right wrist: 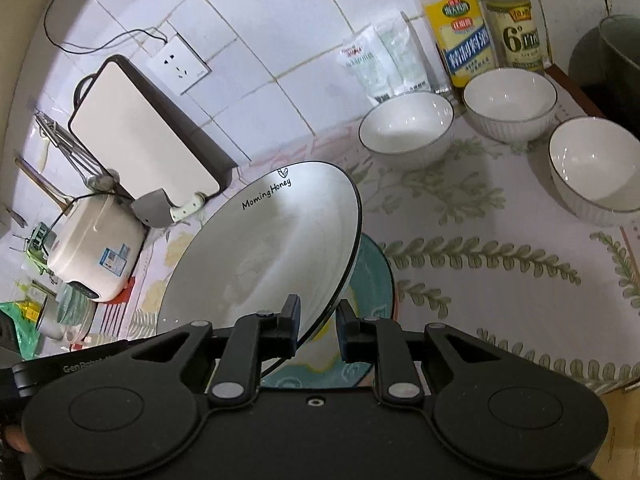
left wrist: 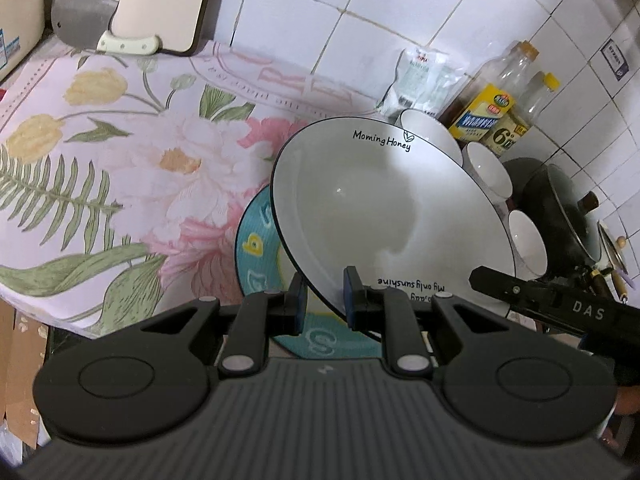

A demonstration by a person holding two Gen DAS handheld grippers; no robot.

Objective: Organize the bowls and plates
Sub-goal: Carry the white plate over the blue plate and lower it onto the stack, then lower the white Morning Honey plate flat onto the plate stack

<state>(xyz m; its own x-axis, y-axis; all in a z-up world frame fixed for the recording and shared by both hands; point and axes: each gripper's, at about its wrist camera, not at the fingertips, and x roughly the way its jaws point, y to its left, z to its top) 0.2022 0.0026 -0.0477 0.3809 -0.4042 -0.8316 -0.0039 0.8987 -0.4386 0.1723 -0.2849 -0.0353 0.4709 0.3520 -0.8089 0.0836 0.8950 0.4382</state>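
Note:
A large white plate [left wrist: 384,208] with a dark rim and the words "Morning Honey" hangs tilted above the flowered tablecloth. My left gripper [left wrist: 325,300] is shut on its near rim, and my right gripper [right wrist: 318,320] is shut on the rim of the same white plate [right wrist: 272,248] at the other side. A teal patterned plate [left wrist: 256,252] lies flat on the cloth right under it, partly hidden; the teal plate [right wrist: 374,280] also shows in the right wrist view. Three white bowls [right wrist: 406,128] [right wrist: 510,100] [right wrist: 596,164] stand upright near the tiled wall.
Two sauce bottles [right wrist: 460,28] and white packets [right wrist: 380,64] stand against the wall. A cutting board [left wrist: 140,4] and a cleaver [left wrist: 86,20] lean at the back. A rice cooker [right wrist: 96,248] sits far left, a dark lidded wok [left wrist: 560,208] on the right. The table edge [left wrist: 48,316] runs nearby.

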